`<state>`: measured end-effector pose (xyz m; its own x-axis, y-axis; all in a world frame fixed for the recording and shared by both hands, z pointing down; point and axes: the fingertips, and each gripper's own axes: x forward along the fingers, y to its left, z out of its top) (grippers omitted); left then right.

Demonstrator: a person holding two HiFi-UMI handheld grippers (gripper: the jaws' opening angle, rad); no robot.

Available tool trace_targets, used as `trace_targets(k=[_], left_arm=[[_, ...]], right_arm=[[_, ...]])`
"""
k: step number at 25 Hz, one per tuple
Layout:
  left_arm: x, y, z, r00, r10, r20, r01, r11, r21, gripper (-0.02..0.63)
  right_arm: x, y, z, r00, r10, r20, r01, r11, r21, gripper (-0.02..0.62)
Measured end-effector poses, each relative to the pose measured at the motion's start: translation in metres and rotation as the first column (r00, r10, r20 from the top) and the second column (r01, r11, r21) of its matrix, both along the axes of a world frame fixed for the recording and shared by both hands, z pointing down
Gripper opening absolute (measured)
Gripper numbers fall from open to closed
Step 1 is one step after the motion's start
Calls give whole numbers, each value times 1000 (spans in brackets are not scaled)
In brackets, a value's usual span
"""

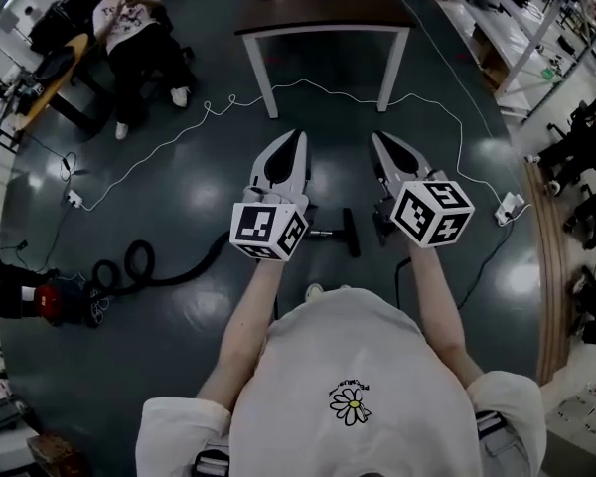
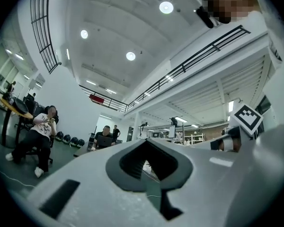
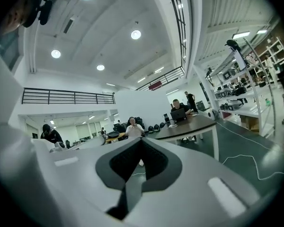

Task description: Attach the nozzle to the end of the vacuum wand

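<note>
In the head view the vacuum lies on the dark floor below my raised hands. Its red body [image 1: 52, 301] is at the left, and the black hose [image 1: 139, 264] curls toward the middle. The thin wand [image 1: 323, 234] shows between the two marker cubes, with the black nozzle [image 1: 351, 233] crosswise at its right end. Whether the two are joined I cannot tell. My left gripper [image 1: 296, 139] and right gripper [image 1: 378, 139] are held side by side well above the floor, both shut and holding nothing. The left gripper [image 2: 149, 143] and right gripper [image 3: 141, 143] views look level across the hall.
A brown table [image 1: 323, 26] with white legs stands straight ahead. A white cable [image 1: 169, 147] snakes over the floor to a power strip [image 1: 510, 207] at the right. A seated person [image 1: 131, 30] is at the far left. Benches and shelves [image 1: 536, 28] line the right side.
</note>
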<state>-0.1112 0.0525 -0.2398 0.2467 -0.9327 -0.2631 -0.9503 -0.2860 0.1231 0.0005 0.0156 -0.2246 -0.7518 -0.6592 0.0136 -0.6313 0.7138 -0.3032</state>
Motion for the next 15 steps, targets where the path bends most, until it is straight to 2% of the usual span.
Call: trace_targets(k=[6,11,15], left_arm=[[4,5,1,999,-2,32,2,1000,10,2],[5,1,-3,999,6,-32,-6,1000,21,2],[30,-5,-4,996,47,77,-46,999,-14,2]], right_arm=[[-6,8,-6,1000,-27,-12,27,999,24,6],[0,12,-10,999,-30,-45,32,999,33,6],[14,17,-9,997,20,-80,-16,999,45,6]])
